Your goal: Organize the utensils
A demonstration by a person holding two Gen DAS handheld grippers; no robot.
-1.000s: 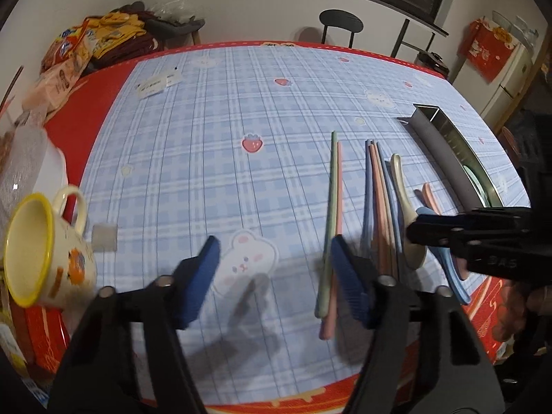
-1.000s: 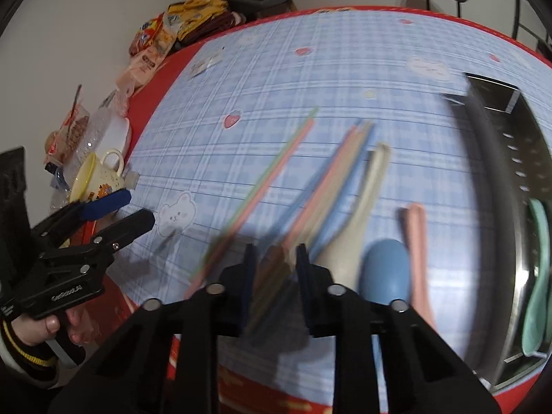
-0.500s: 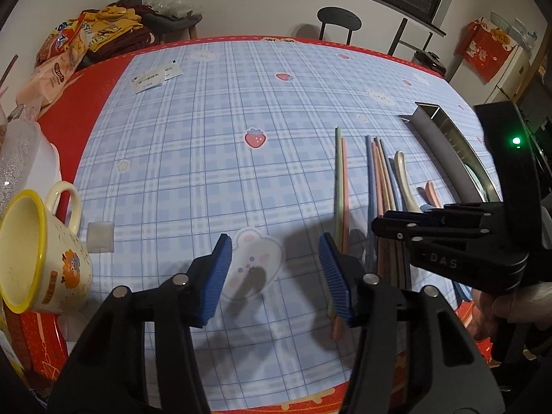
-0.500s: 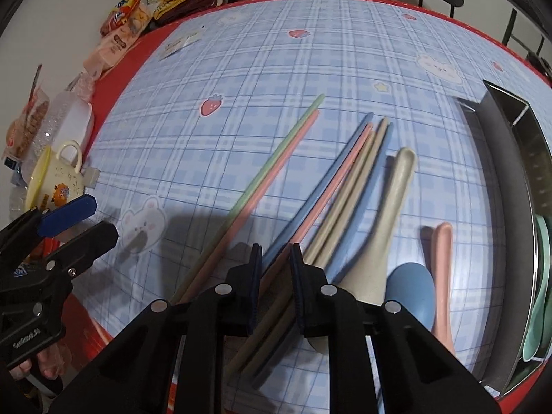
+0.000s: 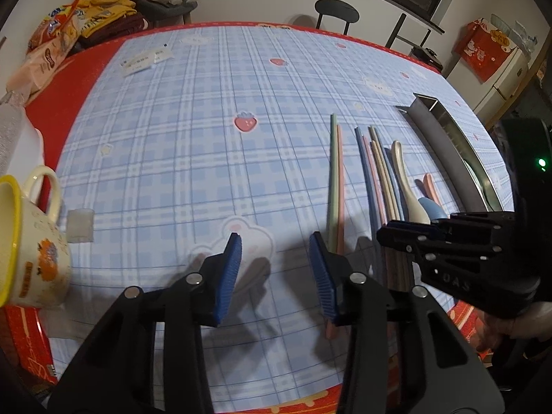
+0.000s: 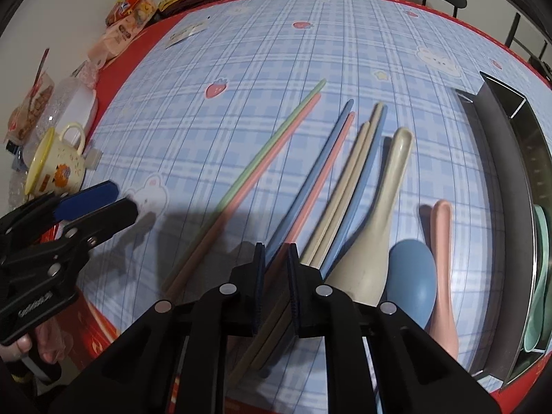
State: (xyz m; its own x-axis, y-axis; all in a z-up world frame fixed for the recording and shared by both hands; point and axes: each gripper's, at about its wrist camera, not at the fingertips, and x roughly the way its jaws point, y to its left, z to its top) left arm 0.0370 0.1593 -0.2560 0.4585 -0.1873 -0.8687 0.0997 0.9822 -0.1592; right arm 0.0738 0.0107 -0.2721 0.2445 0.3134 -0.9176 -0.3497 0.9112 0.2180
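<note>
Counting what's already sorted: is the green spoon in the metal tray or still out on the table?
In. The green spoon lies inside the metal tray, behind its near wall.

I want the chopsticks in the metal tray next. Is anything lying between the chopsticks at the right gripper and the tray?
Yes. Three spoons lie on the cloth between the chopsticks and the metal tray: a cream spoon, a blue spoon and a pink spoon.

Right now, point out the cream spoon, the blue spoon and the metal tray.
cream spoon (image 6: pixel 371 241), right wrist view, on its handle.
blue spoon (image 6: pixel 412 276), right wrist view, on its bowl.
metal tray (image 6: pixel 510 186), right wrist view, on its near wall.
</note>
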